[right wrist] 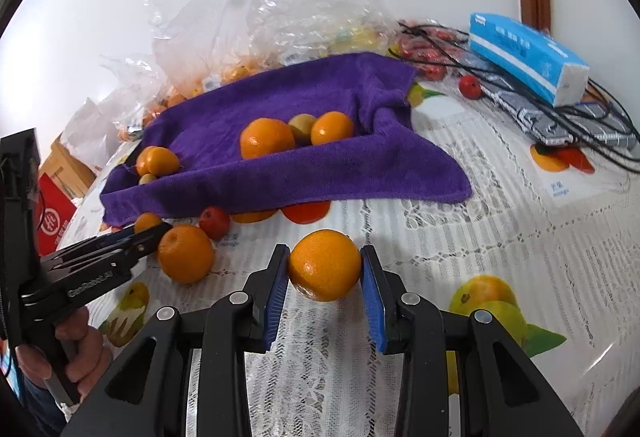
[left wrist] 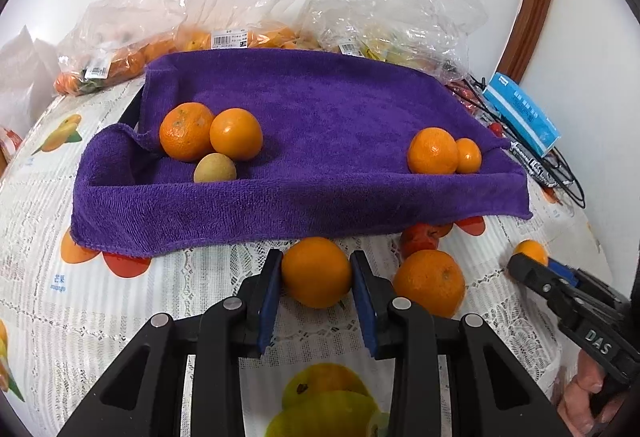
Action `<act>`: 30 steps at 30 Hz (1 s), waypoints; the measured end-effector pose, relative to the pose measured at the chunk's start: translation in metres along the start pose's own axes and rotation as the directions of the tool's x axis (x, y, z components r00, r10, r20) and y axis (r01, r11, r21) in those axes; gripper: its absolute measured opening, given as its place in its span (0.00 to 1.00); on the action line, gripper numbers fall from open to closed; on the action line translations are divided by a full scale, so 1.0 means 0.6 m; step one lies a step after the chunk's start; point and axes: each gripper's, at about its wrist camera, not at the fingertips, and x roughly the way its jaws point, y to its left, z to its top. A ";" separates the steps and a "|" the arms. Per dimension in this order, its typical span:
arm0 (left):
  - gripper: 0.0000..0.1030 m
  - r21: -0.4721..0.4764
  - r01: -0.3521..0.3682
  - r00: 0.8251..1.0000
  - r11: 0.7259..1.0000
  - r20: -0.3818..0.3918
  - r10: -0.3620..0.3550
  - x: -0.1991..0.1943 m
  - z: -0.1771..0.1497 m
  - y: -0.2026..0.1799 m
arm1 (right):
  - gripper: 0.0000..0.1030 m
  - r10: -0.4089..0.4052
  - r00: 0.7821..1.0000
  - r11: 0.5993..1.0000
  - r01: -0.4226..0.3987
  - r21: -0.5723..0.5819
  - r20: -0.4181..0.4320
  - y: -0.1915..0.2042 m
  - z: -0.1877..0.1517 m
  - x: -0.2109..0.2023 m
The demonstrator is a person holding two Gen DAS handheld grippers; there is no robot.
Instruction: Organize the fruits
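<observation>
The left gripper is closing its blue-padded fingers on a round glossy orange. One pad is pressing against each side of the fruit, so the jaws are standing about one fruit's width apart. This orange is sitting low over the white lace tablecloth with printed fruit pictures, just in front of the near hem of the purple terry towel. A larger loose orange with a dimpled skin is lying just to its right. The right gripper is bracketing a second round orange in the same way. Its left pad is touching the skin and its right pad is lying at the skin's edge, though I cannot tell whether this fruit is resting on the cloth or hanging just above it. More oranges are lying in two clusters on the towel, one on its left and one on its right.
</observation>
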 end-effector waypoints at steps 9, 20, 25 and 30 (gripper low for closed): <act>0.31 0.028 -0.037 0.999 0.999 -0.005 0.038 0.002 -0.001 -0.012 | 0.35 -0.091 0.995 0.995 0.089 -0.053 -0.031 0.020 -0.003 0.014; 0.31 0.036 -0.046 0.999 0.998 -0.008 0.046 0.003 -0.001 -0.015 | 0.36 -0.070 0.997 0.997 0.068 -0.037 -0.030 0.015 -0.003 0.012; 0.31 0.050 -0.062 0.998 0.997 -0.009 0.063 0.004 -0.001 -0.018 | 0.36 -0.095 0.995 0.993 0.093 -0.068 -0.036 0.025 -0.004 0.013; 0.31 0.038 -0.046 0.999 0.998 -0.007 0.047 0.003 0.000 -0.014 | 0.36 -0.077 0.996 0.996 0.075 -0.048 -0.040 0.019 -0.002 0.012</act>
